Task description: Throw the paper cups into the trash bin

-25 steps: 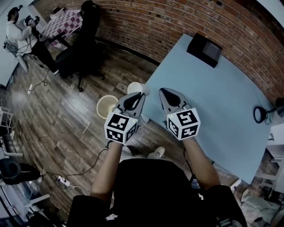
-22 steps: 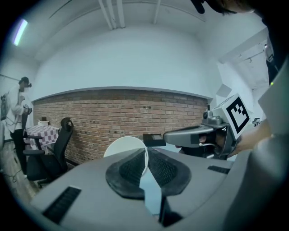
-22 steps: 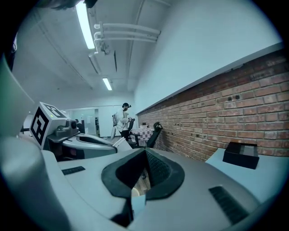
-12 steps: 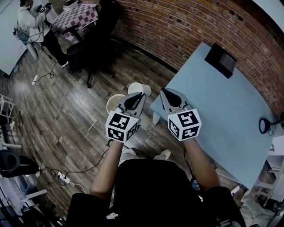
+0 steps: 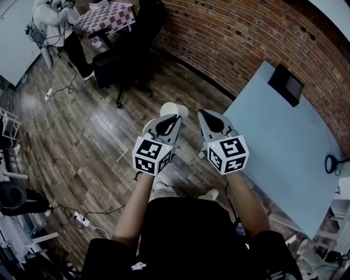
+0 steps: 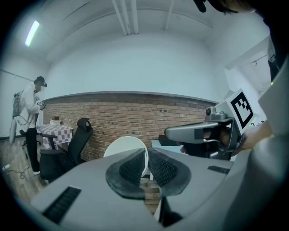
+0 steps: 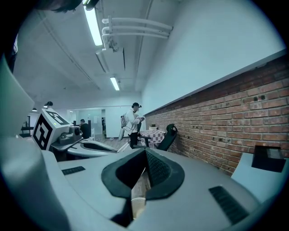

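In the head view my left gripper [image 5: 170,116] is shut on the rim of a white paper cup [image 5: 174,109], held out over the wooden floor. That cup's round rim [image 6: 127,149] stands pinched between the pads in the left gripper view. My right gripper [image 5: 206,115] is level beside it, its pads shut on a flattened brownish paper cup [image 7: 138,195] that shows only in the right gripper view. A cream round trash bin [image 5: 146,127] stands on the floor, mostly hidden under the left gripper.
A light blue table [image 5: 284,136] with a black device [image 5: 285,85] lies to the right, brick wall behind. A black office chair [image 5: 128,60], a checked table [image 5: 106,13] and a person [image 5: 54,22] are at the far left. Cables and a power strip [image 5: 82,219] lie on the floor.
Both grippers, each with its cup, have travelled left away from the blue table. The table has slid right in view, and the bin has gone from beside the left gripper to under it.
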